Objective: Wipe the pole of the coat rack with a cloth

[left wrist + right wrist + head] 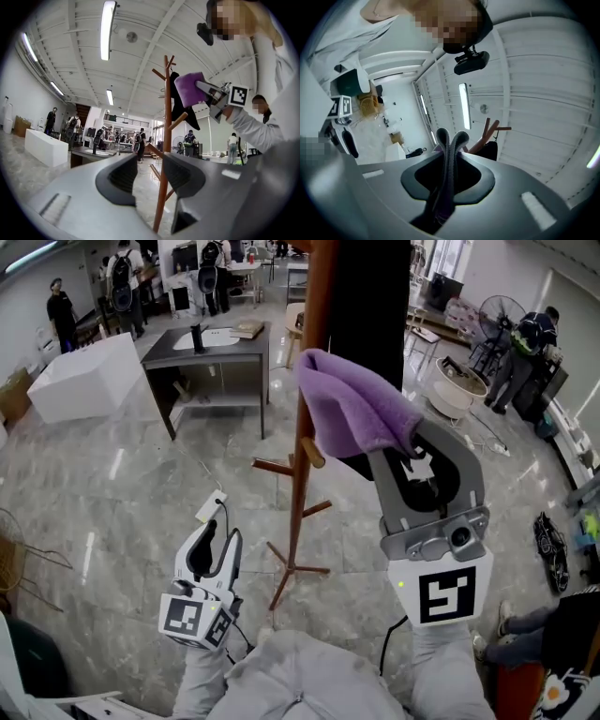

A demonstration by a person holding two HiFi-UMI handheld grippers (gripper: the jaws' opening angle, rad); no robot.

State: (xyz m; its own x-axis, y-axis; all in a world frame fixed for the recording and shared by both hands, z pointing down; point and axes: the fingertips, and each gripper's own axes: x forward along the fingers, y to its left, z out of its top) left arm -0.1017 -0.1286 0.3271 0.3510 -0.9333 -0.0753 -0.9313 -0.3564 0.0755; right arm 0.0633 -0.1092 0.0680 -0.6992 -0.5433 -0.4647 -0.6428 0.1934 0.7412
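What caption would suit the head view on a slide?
Right gripper holds a purple cloth beside the coat rack pole; left gripper hangs open below.

Pole [299, 474] there: smooth reddish-brown wood with a faint sheen. Cloth [354, 409] beside it is soft, fuzzy, matt purple. Floor [122, 493] below the pole is glossy, polished, stone-like.

Purple cloth [354, 407], reddish-brown wooden pole [302, 465], black garment [370, 315]

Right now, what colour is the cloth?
Purple; the cloth shows best in the head view.
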